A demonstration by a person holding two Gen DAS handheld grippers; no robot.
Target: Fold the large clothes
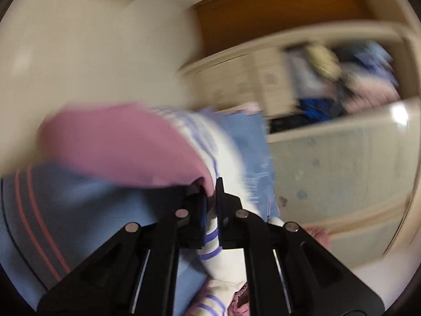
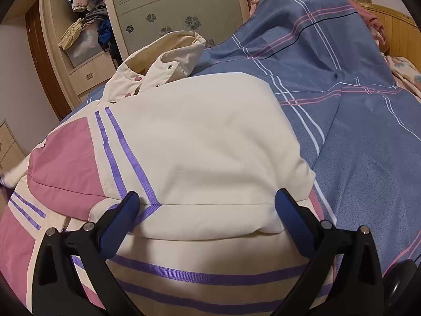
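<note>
A padded cream jacket with pink panels and purple ribbon stripes point(image 2: 200, 142) lies spread on a bed covered by a blue sheet with pink and white check lines point(image 2: 355, 121), its hood point(image 2: 168, 52) pointing away toward the wardrobe with frosted flower-pattern doors point(image 2: 171, 8). The jacket's long axis runs from the hem, nearest the right wrist camera, up to that hood.

The right gripper point(image 2: 208, 210) stands with its blue-padded fingers point(image 2: 292, 221) spread wide, one on either side of a cream fold at the hem end; they straddle the cloth without pinching it, so this hand is released and sits directly over the body of the garment.

The left gripper point(image 1: 210, 205) is clenched on a cream, purple-striped piece of the jacket, with pink fabric point(image 1: 121, 144) bunched just ahead of its fingers. The left wrist view is badly smeared, so which part this is stays uncertain; it is probably a cuff or sleeve end on the jacket's left side.

The coming move seems to turn on that sleeve: it lies out to the left of the body, and should be carried across toward the cream middle panel, at right angles to the long axis. The left hand already holds it, while the right is better placed to steady the hem.
</note>
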